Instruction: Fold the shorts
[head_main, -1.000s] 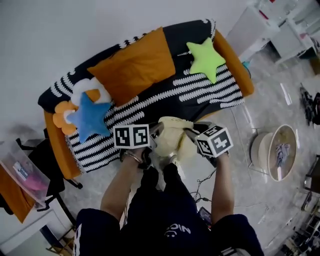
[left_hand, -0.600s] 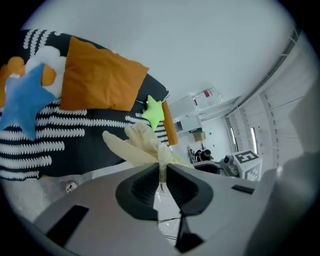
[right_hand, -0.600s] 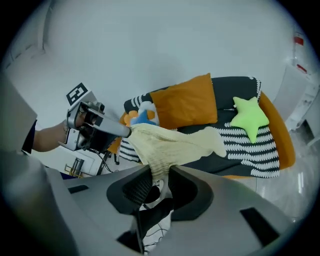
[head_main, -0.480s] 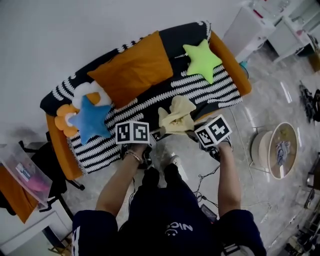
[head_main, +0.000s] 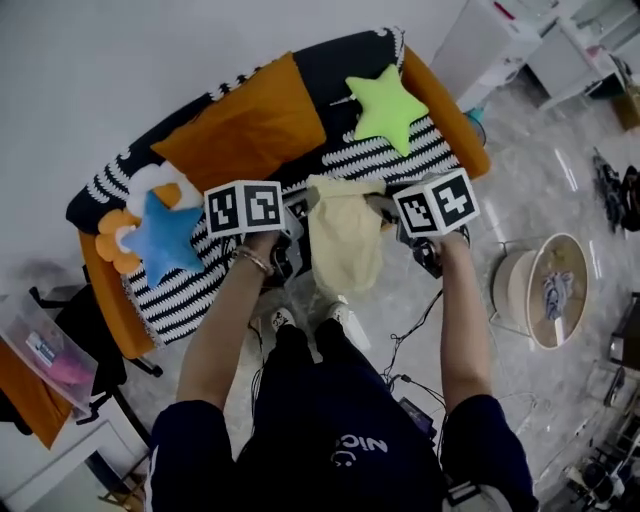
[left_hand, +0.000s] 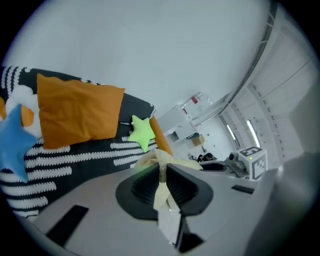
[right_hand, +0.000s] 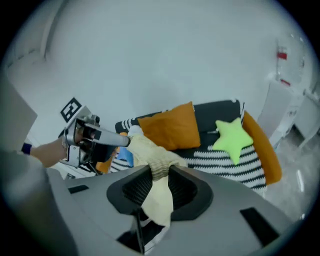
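Observation:
Pale yellow shorts (head_main: 345, 238) hang in the air in front of the sofa, stretched between both grippers. My left gripper (head_main: 300, 208) is shut on the left end of their top edge; its own view shows a thin fold of the shorts (left_hand: 161, 180) pinched between the jaws. My right gripper (head_main: 383, 208) is shut on the right end, with the ribbed waistband of the shorts (right_hand: 156, 167) bunched between its jaws. The cloth drops below both grippers toward the person's legs.
An orange sofa (head_main: 455, 125) under a black-and-white striped throw holds an orange cushion (head_main: 245, 125), a green star pillow (head_main: 384, 103), a blue star pillow (head_main: 160, 238) and a flower pillow. A round basket (head_main: 545, 290) stands on the floor at right, a chair at lower left.
Both grippers have risen and moved toward the sofa with the shorts. The cloth, bunched between them before, now hangs spread out.

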